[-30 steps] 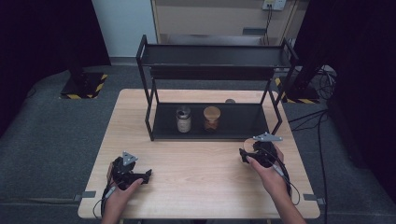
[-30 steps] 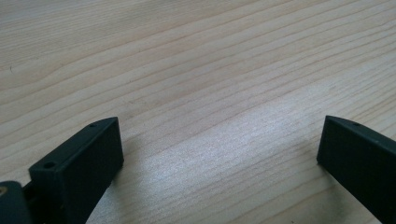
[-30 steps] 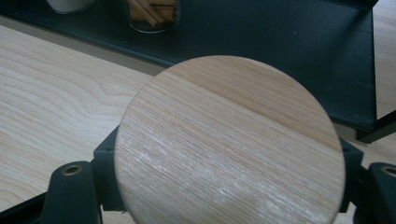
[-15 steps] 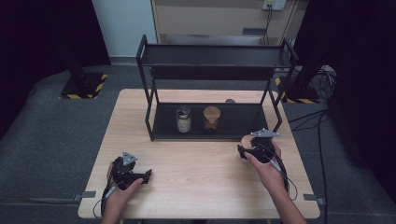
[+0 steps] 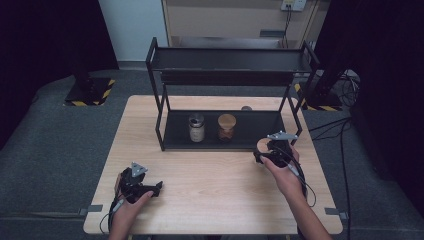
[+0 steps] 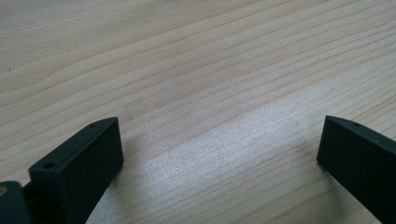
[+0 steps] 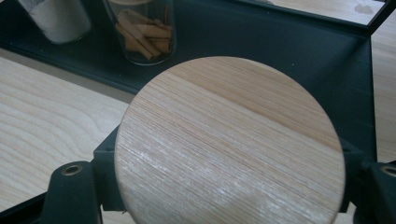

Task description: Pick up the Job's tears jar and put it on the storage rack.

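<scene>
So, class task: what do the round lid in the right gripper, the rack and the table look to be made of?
Round lid: pale wood, smooth, with straight fine grain lines. Rack: probably metal, matt black, with thin straight bars. Table: light wood or wood-look laminate, with a wavy grain pattern and a soft sheen; the pictures cannot settle which.

Two jars [image 5: 196, 127] on one black rack [image 5: 230, 60], one wooden-lidded jar [image 7: 229, 144], two claws [image 5: 150, 190].
</scene>
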Action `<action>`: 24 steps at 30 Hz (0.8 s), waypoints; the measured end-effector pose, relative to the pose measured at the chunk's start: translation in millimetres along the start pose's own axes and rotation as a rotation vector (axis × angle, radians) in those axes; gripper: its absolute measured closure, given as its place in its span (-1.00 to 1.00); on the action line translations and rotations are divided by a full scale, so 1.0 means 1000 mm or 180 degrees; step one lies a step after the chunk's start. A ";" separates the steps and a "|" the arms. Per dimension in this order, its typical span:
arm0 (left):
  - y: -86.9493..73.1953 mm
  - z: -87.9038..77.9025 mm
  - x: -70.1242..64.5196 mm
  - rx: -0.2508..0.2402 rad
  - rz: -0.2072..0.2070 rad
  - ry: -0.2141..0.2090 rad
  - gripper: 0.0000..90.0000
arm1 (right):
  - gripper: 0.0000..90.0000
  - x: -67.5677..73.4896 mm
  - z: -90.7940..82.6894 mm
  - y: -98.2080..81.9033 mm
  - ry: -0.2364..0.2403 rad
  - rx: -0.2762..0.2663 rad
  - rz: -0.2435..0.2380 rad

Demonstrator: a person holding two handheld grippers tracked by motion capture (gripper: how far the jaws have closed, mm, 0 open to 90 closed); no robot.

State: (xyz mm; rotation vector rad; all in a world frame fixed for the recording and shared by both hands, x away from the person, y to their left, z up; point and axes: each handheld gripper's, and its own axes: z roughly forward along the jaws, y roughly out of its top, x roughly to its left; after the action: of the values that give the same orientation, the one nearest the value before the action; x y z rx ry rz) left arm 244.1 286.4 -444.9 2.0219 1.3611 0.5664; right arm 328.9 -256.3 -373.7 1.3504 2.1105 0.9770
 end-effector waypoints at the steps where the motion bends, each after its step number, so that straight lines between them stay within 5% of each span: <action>1: 0.000 0.000 0.000 0.0000 0.0000 0.0000 -1.00 | -0.44 0.000 0.001 0.001 -0.0007 0.0002 0.0004; 24: 0.000 0.000 0.000 -0.0001 0.0002 -0.0004 -1.00 | -0.44 0.000 0.016 0.025 -0.0048 -0.0032 0.0033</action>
State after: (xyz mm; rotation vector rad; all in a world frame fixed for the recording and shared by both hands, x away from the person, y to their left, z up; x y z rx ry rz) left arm 244.4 286.6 -445.0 2.0223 1.3595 0.5656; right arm 355.0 -244.3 -365.3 1.3609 2.0868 0.9771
